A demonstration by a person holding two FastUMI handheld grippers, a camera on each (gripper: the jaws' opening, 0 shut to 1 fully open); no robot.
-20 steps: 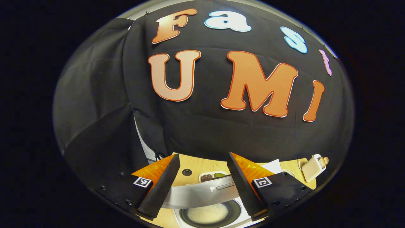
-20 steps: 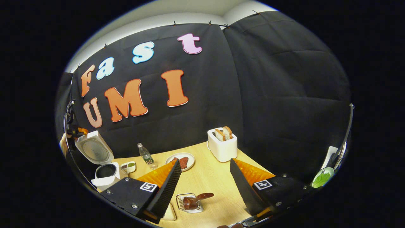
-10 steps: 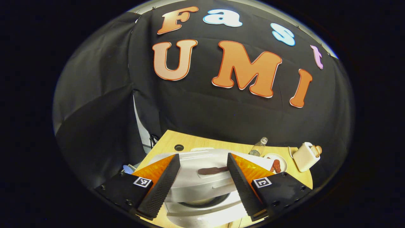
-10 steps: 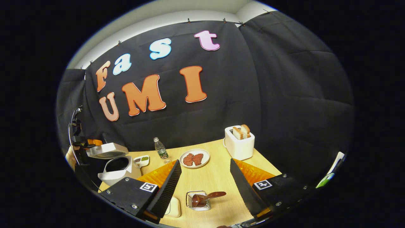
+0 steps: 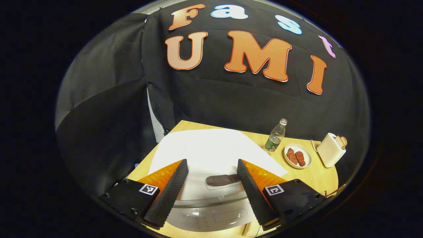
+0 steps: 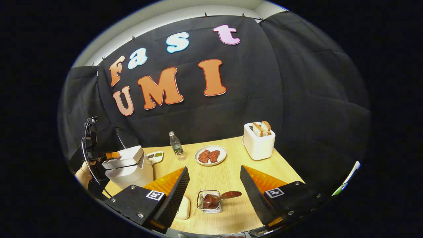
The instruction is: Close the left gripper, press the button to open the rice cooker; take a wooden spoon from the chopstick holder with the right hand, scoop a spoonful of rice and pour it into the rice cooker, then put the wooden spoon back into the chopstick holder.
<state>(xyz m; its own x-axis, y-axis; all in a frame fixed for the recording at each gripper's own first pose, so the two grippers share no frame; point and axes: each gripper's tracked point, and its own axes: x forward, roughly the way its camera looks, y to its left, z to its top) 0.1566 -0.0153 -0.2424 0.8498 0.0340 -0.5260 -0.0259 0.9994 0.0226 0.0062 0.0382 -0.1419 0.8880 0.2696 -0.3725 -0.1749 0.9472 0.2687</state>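
Rice cooker (image 5: 211, 155) sits shut right under the left gripper (image 5: 211, 188), jaws spread wide over its lid. Right gripper (image 6: 213, 195) (also spread, gripping nothing) hovers above the wooden spoon (image 6: 219, 197) lying in the chopstick holder (image 6: 202, 199).

Booth backdrop: black cloth wall (image 6: 290, 99), creased, hung in panels that meet at a corner; it is held along its top edge by small clips (image 6: 243, 15). A plain white wall strip (image 6: 185, 10) is seen above the cloth, evenly lit. A narrow gap (image 5: 152, 112) between two cloth panels is seen at the table's far left corner, with a pale surface behind it. Furniture: light wooden table (image 6: 228, 172) with a pale grain, set against the cloth on two sides. Lighting: soft and overhead; faint shadows are cast on the tabletop.
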